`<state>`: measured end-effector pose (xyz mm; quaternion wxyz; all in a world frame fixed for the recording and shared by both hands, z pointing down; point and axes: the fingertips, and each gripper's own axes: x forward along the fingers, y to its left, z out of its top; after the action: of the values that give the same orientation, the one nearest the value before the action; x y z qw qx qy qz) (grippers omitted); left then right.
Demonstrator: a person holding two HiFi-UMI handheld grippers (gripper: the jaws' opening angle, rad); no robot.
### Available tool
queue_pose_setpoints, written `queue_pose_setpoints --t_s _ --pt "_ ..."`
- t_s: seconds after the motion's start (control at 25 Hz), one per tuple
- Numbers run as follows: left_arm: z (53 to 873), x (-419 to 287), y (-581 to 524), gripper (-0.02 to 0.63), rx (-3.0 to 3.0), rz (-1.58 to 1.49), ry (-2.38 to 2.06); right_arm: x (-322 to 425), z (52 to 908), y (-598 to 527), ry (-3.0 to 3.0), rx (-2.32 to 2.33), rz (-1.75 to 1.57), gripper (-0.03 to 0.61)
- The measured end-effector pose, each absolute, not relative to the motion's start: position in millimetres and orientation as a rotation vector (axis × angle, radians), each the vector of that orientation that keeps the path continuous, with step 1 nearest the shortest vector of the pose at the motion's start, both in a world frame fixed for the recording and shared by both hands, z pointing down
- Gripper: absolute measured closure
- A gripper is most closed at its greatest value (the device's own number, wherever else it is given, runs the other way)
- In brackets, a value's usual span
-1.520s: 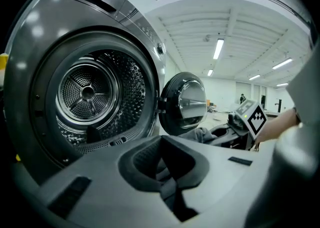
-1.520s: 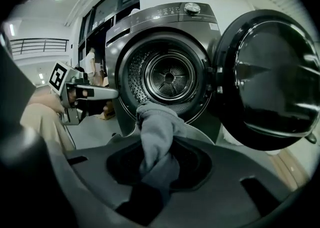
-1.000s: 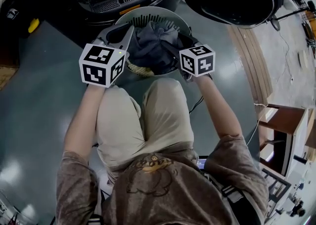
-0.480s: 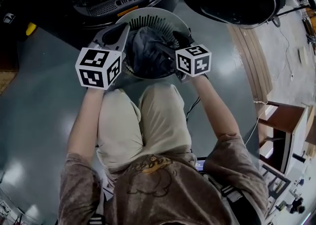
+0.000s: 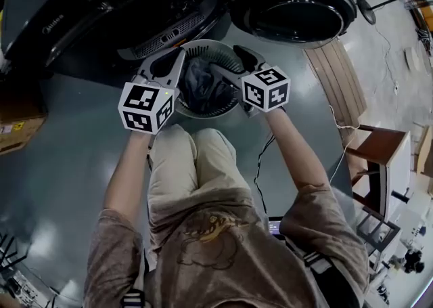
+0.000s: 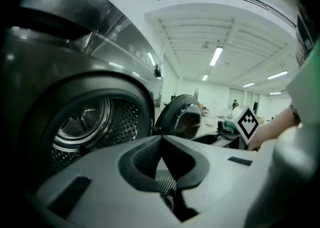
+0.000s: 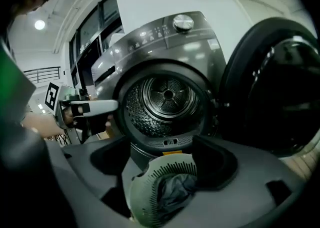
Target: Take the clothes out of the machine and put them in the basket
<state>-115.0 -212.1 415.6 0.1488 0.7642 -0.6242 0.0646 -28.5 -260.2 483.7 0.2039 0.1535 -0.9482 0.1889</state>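
Nearest the head camera, the person (image 5: 203, 252) stood in a brown shirt and pale trousers on a grey-green floor (image 5: 61, 164), with both forearms extended forward.

The left gripper (image 5: 180, 53) was held over the near-left rim of the basket (image 5: 211, 114). Its own view showed the jaws drawn together at the tips, with nothing caught between them.

The right gripper (image 5: 226, 63) was held over the basket's right side. Its jaws had just been opening and stood moderately wide apart. Nothing was clamped between the pads, and the basket was visible lower down through the gap. Neither tool was seen to touch the laundry.

The basket was pale, round and slotted along its wall. It sat on the floor between the two grippers, just in front of the washing machine (image 5: 101, 9). The clothes (image 5: 196, 80), a dark grey-blue bundle, lay inside the basket below its rim.

Beyond the basket, the machine's round port faced the person, and the perforated steel drum (image 7: 165, 96) was open to view. A control knob (image 7: 183, 21) sat on the upper panel. The door (image 5: 294, 2) was swung wide open to the right of the port.

Further right, wooden boards (image 5: 331, 80) lay on the floor, and a cardboard box (image 5: 17, 127) stood at the left edge. In the left gripper view, a long room with ceiling strip lights (image 6: 216, 55) extended behind the machine.
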Motion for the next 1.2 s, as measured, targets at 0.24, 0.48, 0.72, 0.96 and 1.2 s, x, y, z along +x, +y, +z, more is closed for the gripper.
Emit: queue_pose_setpoints --t_s 0.24,0.48,0.72,0.96,1.2 --pt "285.1 -90.1 -198.5 0.606 2.249 0.209 -1.709 -20.0 357.4 -237.4 -2.656 0.392 0.538 0.195" --pt "170.4 -78.0 -181.6 0.606 2.231 0.239 -1.656 1.1 222.6 -231.8 -2.702 0.411 0.599 0.195" --pt "77.9 -75.0 -162.2 0.606 2.243 0.233 -1.619 13.0 116.9 -218.5 -2.747 0.401 0.601 0.195" --pt "32.7 -82.7 -158.8 0.606 2.341 0.269 -1.581 6.7 66.4 -205.8 -2.775 0.384 0.539 0.195" --pt "3.6 -93.1 -171.9 0.606 2.409 0.199 -1.573 -5.0 33.6 -211.3 -2.808 0.4 0.462 0.195"
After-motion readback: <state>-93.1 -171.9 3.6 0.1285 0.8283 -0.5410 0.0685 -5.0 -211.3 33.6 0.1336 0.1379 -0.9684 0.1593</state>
